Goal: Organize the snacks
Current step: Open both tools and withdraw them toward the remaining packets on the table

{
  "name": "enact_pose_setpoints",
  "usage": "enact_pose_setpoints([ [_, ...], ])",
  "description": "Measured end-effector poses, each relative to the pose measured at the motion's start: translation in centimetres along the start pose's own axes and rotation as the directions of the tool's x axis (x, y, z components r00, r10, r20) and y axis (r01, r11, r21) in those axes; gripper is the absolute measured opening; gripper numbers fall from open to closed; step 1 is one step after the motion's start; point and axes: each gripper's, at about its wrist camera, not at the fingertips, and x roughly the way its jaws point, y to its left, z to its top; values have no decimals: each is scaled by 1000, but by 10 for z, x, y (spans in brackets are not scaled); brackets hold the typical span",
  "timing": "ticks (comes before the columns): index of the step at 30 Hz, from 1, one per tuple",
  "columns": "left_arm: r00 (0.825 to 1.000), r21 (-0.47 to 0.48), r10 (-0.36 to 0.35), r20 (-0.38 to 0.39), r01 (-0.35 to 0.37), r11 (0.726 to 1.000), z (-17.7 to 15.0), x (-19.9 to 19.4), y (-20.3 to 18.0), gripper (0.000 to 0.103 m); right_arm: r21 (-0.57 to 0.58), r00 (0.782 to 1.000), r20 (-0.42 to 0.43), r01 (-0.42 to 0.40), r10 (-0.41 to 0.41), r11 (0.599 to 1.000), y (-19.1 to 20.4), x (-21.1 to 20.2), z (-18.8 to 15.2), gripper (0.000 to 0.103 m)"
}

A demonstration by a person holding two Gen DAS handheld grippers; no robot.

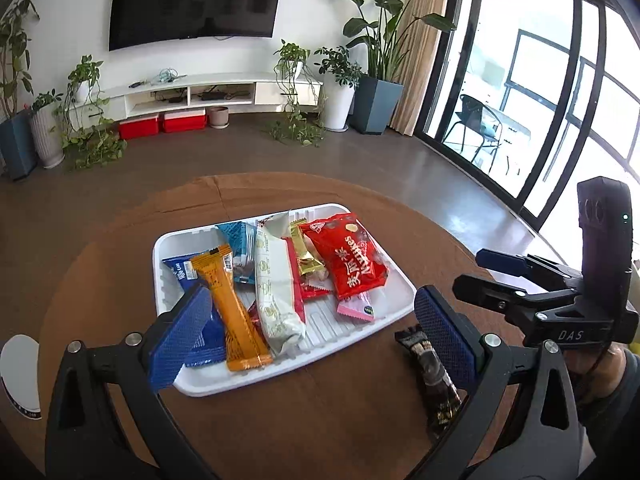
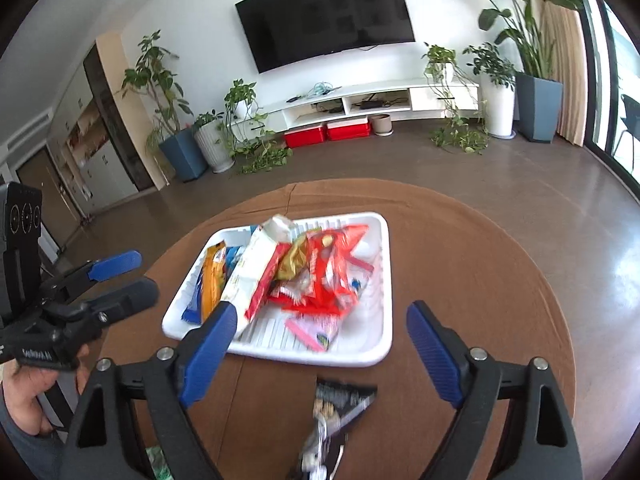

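Observation:
A white tray [image 1: 392,304] sits on the round brown table [image 1: 100,280], holding several snacks: an orange stick packet [image 1: 232,308], a long white packet [image 1: 276,292], a red bag [image 1: 348,260], a gold packet [image 1: 306,256], blue packets [image 1: 240,248] and a pink one [image 1: 356,308]. A black snack packet [image 1: 432,376] lies on the table just off the tray's near right corner. My left gripper [image 1: 314,334] hangs open above the tray's near edge with nothing between its pads. My right gripper [image 2: 320,356] is open too, and the black packet [image 2: 340,404] lies on the table between its fingers, untouched. Each gripper shows in the other's view: the right gripper [image 1: 486,276], the left gripper [image 2: 124,280].
A white round object [image 1: 20,376] lies at the table's left edge. A hand [image 2: 24,392] holds the left gripper. Bare tabletop [image 2: 460,260] lies right of the tray [image 2: 384,280]. Beyond the table are open floor, potted plants, a TV unit and glass doors.

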Motion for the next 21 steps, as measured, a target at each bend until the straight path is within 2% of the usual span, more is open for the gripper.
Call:
enact_pose_setpoints([
  [2, 1000, 12, 1, -2, -1, 1000, -20, -21, -4, 103, 24, 1000, -6, -8, 8, 1000, -3, -13, -17, 89],
  [7, 996, 28, 42, -82, -40, 999, -82, -48, -13, 103, 67, 998, -61, -20, 24, 998, -2, -36, -70, 89],
  [11, 979, 11, 31, -201, -29, 1000, -132, -53, -18, 103, 130, 995, -92, -36, 48, 991, 3, -47, -102, 89],
  [13, 972, 9, 39, -234, -38, 999, -151, -51, -19, 103, 128, 994, -99, -31, 43, 991, 9, -51, -112, 89],
  [17, 958, 32, 71, -279, -64, 997, -174, -49, -24, 103, 105, 991, -130, -16, 30, 994, 21, -51, -127, 89],
  [21, 950, 40, 55, -307, -45, 998, -179, -44, -29, 102, 125, 991, -132, -13, 29, 992, 23, -54, -140, 89],
])
